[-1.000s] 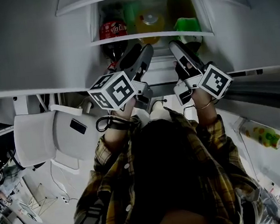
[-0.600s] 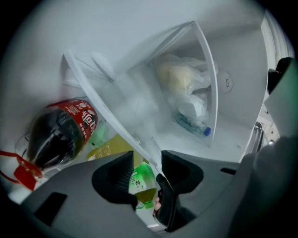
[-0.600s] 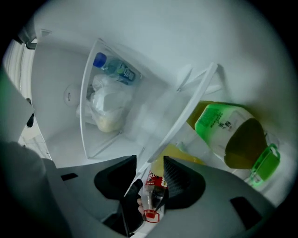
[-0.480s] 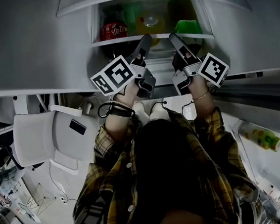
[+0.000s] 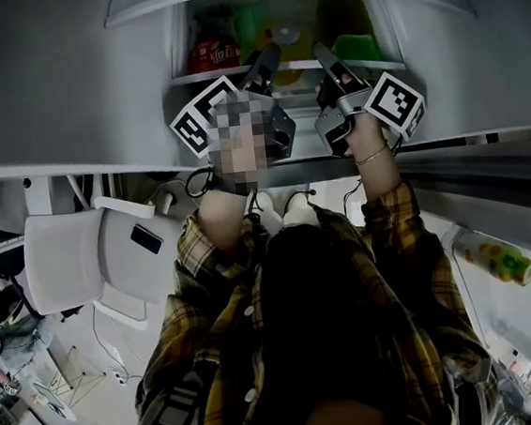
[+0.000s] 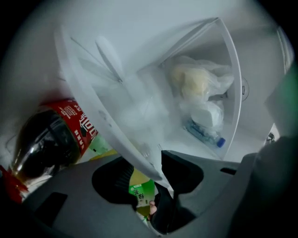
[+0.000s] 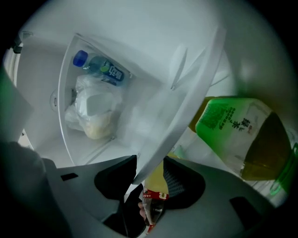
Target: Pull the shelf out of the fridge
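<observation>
Head view shows the left gripper (image 5: 266,58) and right gripper (image 5: 320,53) level at the front edge of the shelf (image 5: 295,65), which runs crosswise through each one's parted, not-yet-clamped jaws.

Shelf (image 5: 288,67) front edge between the spread jaws of both grippers: left gripper (image 5: 267,62) at the left part, right gripper (image 5: 322,56) near it, further right. On one side of the shelf, left to right: cola bottle (image 5: 214,54), middle bottle (image 5: 283,39), tea bottle (image 5: 354,47). On the other side, further back: bag (image 6: 200,81), with water bottle (image 6: 204,135) touching it.
</observation>
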